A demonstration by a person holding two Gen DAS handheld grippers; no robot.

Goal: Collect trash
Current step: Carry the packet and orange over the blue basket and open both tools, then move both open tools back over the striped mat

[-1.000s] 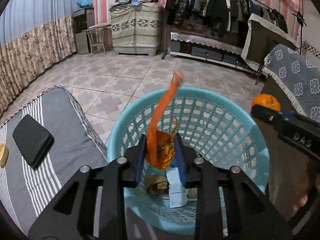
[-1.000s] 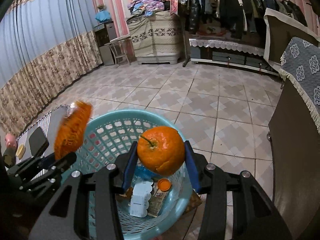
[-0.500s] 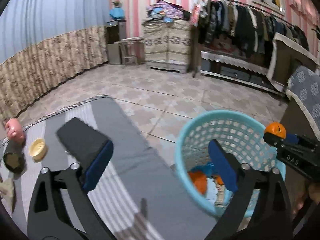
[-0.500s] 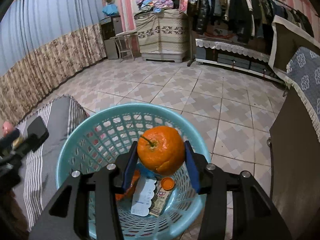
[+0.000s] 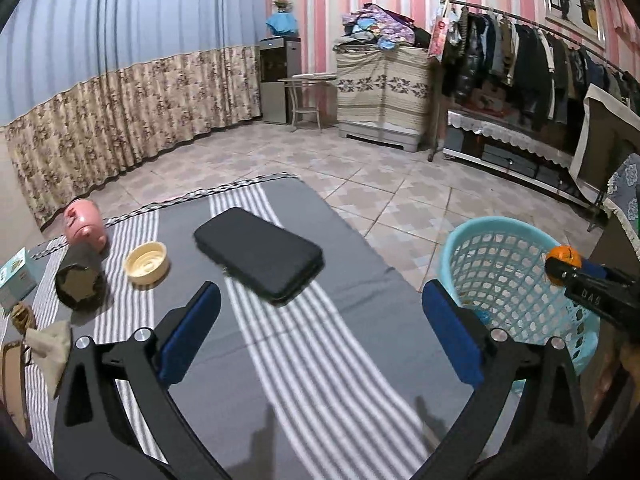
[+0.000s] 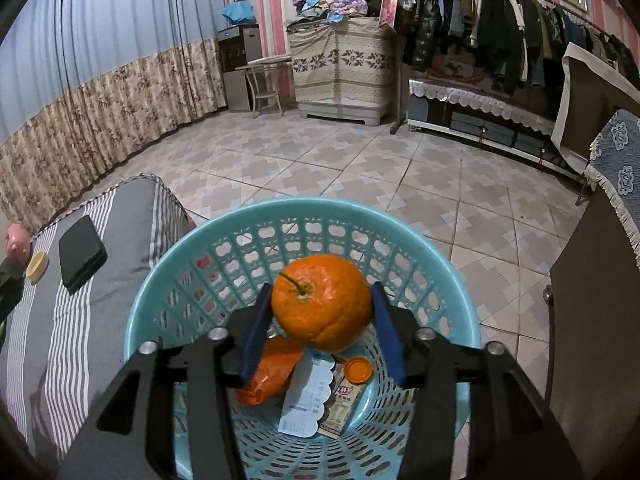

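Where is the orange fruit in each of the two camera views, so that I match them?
Left wrist view: the orange is at the far right edge, small, above the blue basket.
Right wrist view: it is at center, large, between the right gripper pads.
Shared landmark: black case.

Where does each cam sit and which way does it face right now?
Left wrist: on the open left claw, over the striped mat, facing the black case; right claw at the edge.
Right wrist: on the right claw, shut on the orange, looking down into the blue basket.
Shared: basket, orange, case.
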